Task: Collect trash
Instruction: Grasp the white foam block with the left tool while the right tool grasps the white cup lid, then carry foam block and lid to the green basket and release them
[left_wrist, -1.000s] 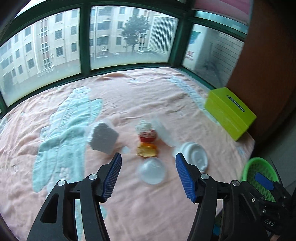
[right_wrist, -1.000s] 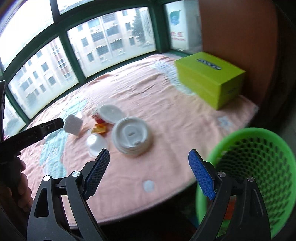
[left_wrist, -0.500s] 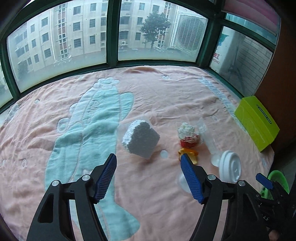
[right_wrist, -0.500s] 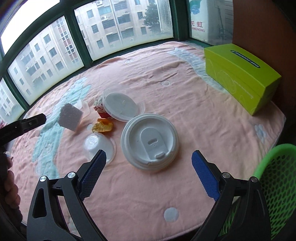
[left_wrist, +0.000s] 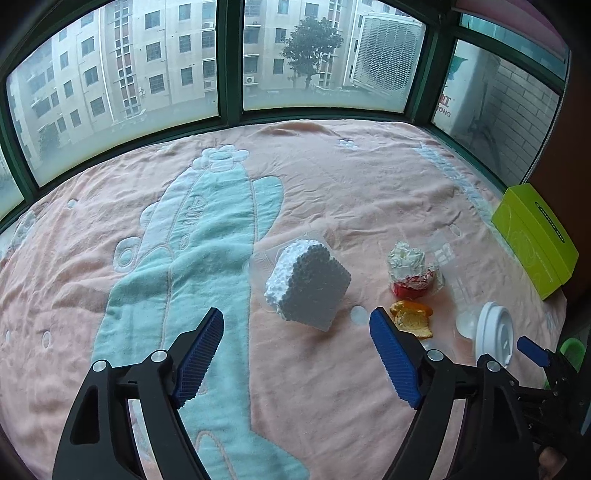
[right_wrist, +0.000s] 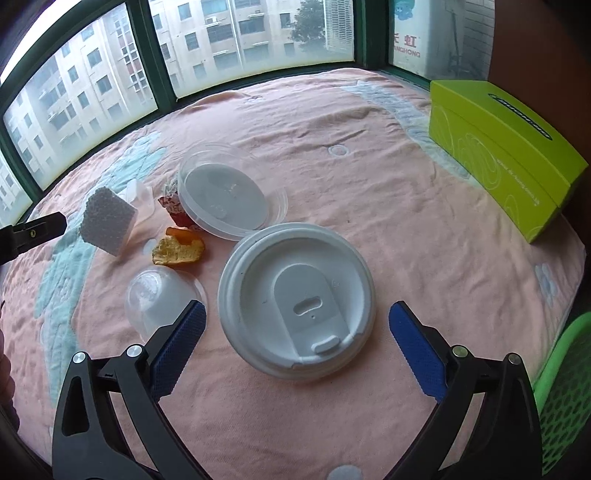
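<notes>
Trash lies on a pink blanket (left_wrist: 332, 184). A white foam block (left_wrist: 308, 286) lies just ahead of my open, empty left gripper (left_wrist: 295, 350); it also shows in the right wrist view (right_wrist: 107, 220). A white cup lid (right_wrist: 295, 306) lies between the fingers of my open, empty right gripper (right_wrist: 293, 343). Beside it are a clear dome lid (right_wrist: 162, 299), an orange scrap (right_wrist: 179, 248), a red-and-white wrapper (right_wrist: 173, 211) and a clear round lid (right_wrist: 231, 192). The green basket (right_wrist: 565, 398) sits at the lower right.
A lime-green tissue box (right_wrist: 502, 147) stands on the blanket's right side, also in the left wrist view (left_wrist: 535, 240). Green-framed windows (left_wrist: 229, 59) border the far edge. The blanket's near right edge drops off beside the basket.
My left gripper has swung left and closer, from the dome lid to the foam block. My right gripper has moved forward and down from the basket to straddle the white cup lid.
</notes>
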